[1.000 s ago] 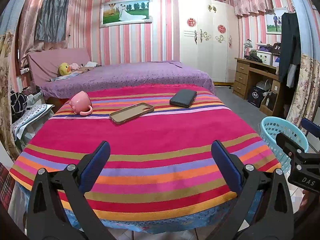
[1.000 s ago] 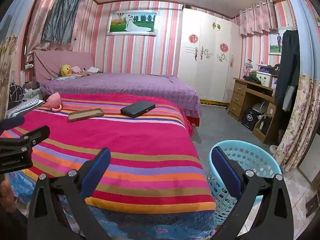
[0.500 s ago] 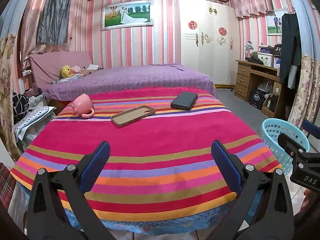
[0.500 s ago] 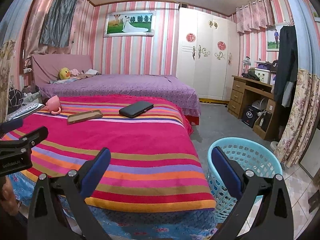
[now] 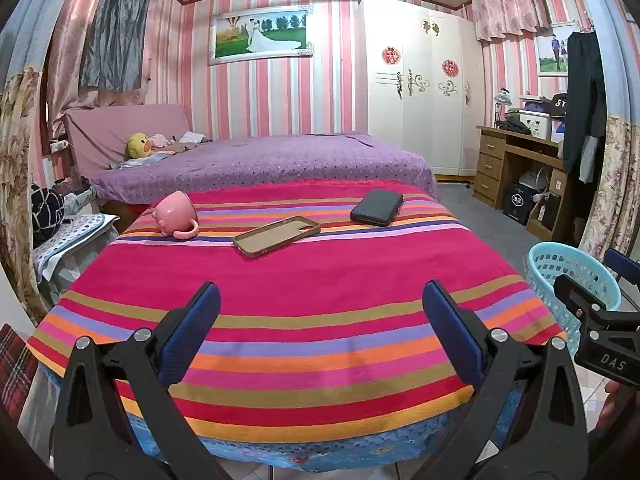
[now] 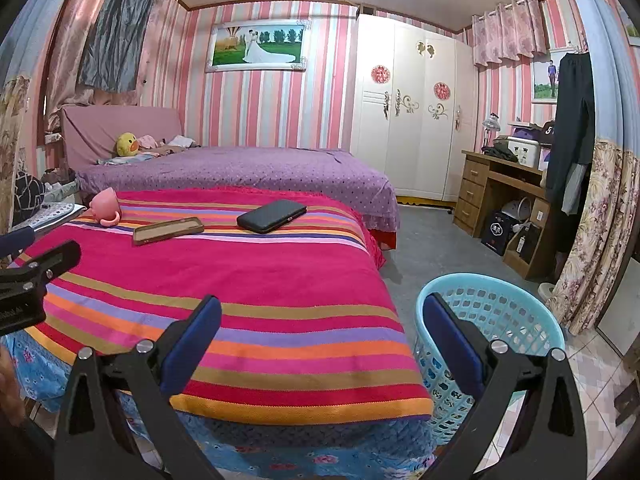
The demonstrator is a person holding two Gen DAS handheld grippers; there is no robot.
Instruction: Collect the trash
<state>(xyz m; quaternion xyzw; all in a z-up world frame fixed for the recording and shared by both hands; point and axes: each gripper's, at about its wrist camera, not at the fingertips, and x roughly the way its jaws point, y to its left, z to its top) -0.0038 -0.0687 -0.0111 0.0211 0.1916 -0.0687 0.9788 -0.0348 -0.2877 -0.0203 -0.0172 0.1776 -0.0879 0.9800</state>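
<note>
On a bed with a striped cover [image 5: 304,280] [image 6: 256,280] lie a pink mug [image 5: 176,214] [image 6: 105,205] tipped on its side, a brown phone case [image 5: 277,236] [image 6: 168,231] and a black wallet [image 5: 377,207] [image 6: 272,216]. A light-blue plastic basket [image 6: 490,336] [image 5: 570,284] stands on the floor at the bed's right corner. My left gripper [image 5: 320,332] hangs open over the bed's near edge, holding nothing. My right gripper [image 6: 322,336] is open too, between the bed's corner and the basket. Each gripper shows at the edge of the other's view.
A second bed with a purple cover [image 5: 264,160] lies behind, with a yellow duck toy [image 5: 138,145] on it. A white wardrobe [image 5: 416,92] and a wooden desk [image 5: 516,164] stand at the right. Grey floor [image 6: 432,248] is open between bed and desk.
Both views have tilted slightly upward, showing more ceiling and the fan. Both grippers stay open and nothing on the bed has moved.
</note>
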